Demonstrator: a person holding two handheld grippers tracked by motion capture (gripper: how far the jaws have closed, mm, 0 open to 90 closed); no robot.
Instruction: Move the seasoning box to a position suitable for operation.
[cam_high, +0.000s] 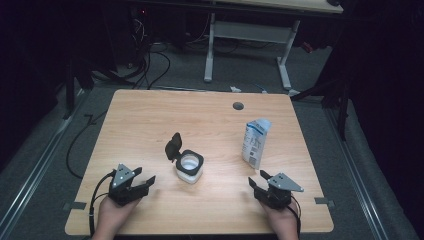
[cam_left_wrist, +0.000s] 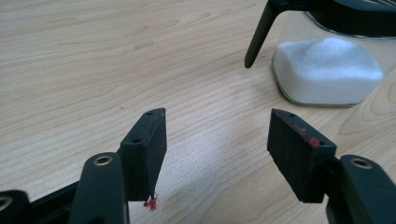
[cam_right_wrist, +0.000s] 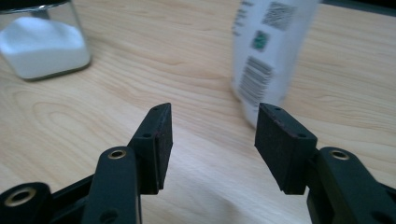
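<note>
A clear square jar (cam_high: 190, 167) holding white powder stands near the table's middle, its black hinged lid (cam_high: 173, 146) flipped up at its left. A white and blue carton (cam_high: 255, 142) stands upright to its right, top torn open. My left gripper (cam_high: 144, 179) rests low at the front left, open and empty, with the jar (cam_left_wrist: 327, 70) ahead to its right. My right gripper (cam_high: 257, 180) sits at the front right, open and empty, just short of the carton (cam_right_wrist: 268, 56); the jar (cam_right_wrist: 44, 42) is far to its left.
The wooden table (cam_high: 150, 115) has a round cable hole (cam_high: 238, 106) at the back right. Beyond the table a white desk frame (cam_high: 247, 35) and cables lie on the grey floor. A person's hands (cam_high: 112, 215) hold the grippers at the front edge.
</note>
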